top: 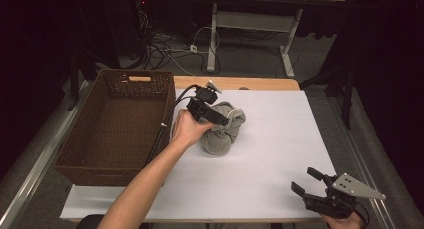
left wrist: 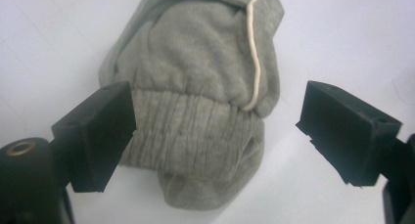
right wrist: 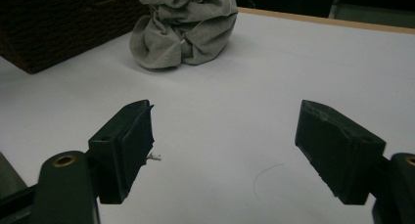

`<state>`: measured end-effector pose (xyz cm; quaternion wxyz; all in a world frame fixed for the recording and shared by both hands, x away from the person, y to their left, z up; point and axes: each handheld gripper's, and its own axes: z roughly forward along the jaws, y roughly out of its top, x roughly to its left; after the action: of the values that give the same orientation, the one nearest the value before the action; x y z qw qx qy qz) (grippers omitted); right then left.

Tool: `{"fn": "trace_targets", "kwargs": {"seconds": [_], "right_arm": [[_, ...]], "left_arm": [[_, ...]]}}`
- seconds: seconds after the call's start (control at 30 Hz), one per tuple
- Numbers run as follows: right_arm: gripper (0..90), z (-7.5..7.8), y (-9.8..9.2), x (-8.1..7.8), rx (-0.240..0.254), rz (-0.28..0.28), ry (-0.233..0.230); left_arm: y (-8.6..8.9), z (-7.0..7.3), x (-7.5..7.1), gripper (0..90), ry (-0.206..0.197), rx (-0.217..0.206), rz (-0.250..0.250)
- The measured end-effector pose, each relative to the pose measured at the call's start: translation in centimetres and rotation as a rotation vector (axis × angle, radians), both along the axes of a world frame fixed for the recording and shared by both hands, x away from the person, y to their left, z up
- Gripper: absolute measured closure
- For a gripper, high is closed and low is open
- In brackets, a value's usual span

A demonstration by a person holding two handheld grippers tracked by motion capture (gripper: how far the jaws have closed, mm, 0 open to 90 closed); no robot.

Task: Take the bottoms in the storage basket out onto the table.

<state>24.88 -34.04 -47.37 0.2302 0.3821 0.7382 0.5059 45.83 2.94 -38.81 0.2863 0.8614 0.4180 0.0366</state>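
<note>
The white surface (top: 280, 139) carries a brown wicker basket (top: 115, 124) at its left side. Just right of the basket lies a crumpled grey sweatshirt (top: 222, 131), bunched in a heap. The left tongs (left wrist: 215, 131) hang above it, jaws apart on either side of its ribbed cuff, not pressing it. The right tongs (top: 310, 181) rest open near the front right corner, well apart from the sweatshirt.

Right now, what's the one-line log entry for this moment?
left tool: open over grey garment, not gripping | right tool: open, near table corner | basket: left of garment
</note>
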Motion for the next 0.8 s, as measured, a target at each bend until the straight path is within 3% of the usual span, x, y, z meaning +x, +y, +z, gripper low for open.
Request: {"fn": "trace_targets", "kwargs": {"seconds": [0.27,0.47,0.67,0.8], "right_arm": [[22.7,0.0,0.0,0.0,0.000,-0.007,-0.001],[22.7,0.0,0.0,0.0,0.000,-0.011,-0.003],[22.7,0.0,-0.1,0.0,0.003,-0.012,-0.001],[22.7,0.0,0.0,0.1,0.000,-0.012,0.002]], "left_arm": [[0.5,0.4,-0.6,12.9,-0.013,-0.019,-0.003],[1.3,1.4,-1.6,13.8,-0.045,-0.041,-0.006],[2.3,2.4,-2.0,14.0,-0.056,-0.026,-0.004],[3.1,2.9,-2.4,14.7,-0.091,-0.018,0.002]]}}
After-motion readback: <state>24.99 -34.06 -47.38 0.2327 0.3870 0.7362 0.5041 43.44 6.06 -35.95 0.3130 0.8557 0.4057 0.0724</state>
